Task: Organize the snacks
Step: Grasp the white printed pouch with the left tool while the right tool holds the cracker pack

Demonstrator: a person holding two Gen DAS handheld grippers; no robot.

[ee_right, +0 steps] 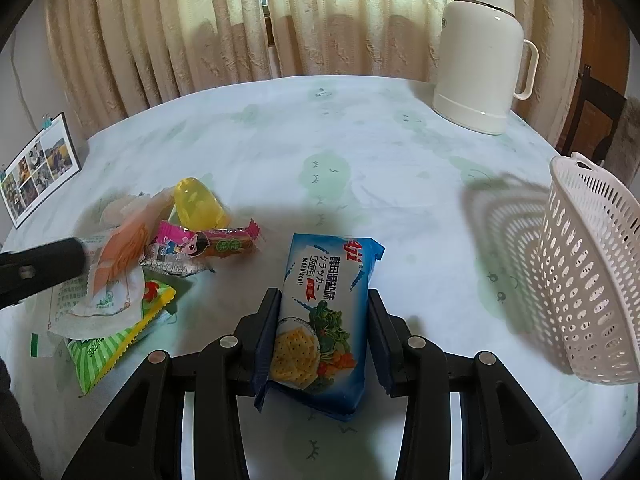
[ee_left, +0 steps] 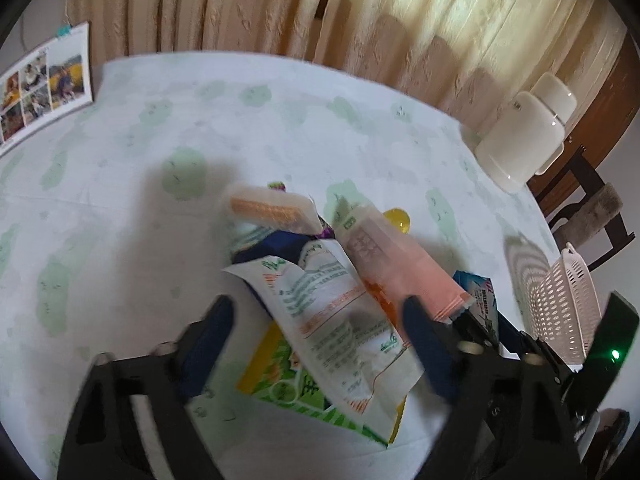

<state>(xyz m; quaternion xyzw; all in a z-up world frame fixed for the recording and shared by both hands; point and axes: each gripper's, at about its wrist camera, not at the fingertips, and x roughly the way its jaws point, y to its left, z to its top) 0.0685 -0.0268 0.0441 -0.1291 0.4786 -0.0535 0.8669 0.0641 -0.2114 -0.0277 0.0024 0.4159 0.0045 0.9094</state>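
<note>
- Currently, a blue packet of soda biscuits [ee_right: 326,312] is clamped between the two pads of the right gripper [ee_right: 324,320], which press on its long sides; the packet is held above the tablecloth [ee_right: 400,152].
- A white perforated basket [ee_right: 592,280] is seen to the right of the biscuit packet, well apart from it and tipped, with its open side turned towards the packet.
- A heap of snacks is seen to the left of the biscuit packet: a pink wrapped bar [ee_right: 208,246] nearest it, a yellow jelly cup [ee_right: 200,202] behind the bar, and a green striped packet [ee_right: 116,340] at the bottom of the heap.
- The left gripper [ee_left: 320,332] is held over that heap with its jaws parted; a white printed packet [ee_left: 340,320] lies between them, but neither pad is seen pressing on it.
- An orange-pink packet [ee_left: 388,264] lies across the heap, just beside the white printed packet, with its lower end near the right-hand pad.
- A white flask [ee_right: 480,52] with a handle stands upright beyond the biscuit packet, near the table's far edge.
- A photo card [ee_right: 40,168] is propped at the far left, well apart from the biscuit packet.
- Pale curtains [ee_right: 240,20] hang behind the table.
</note>
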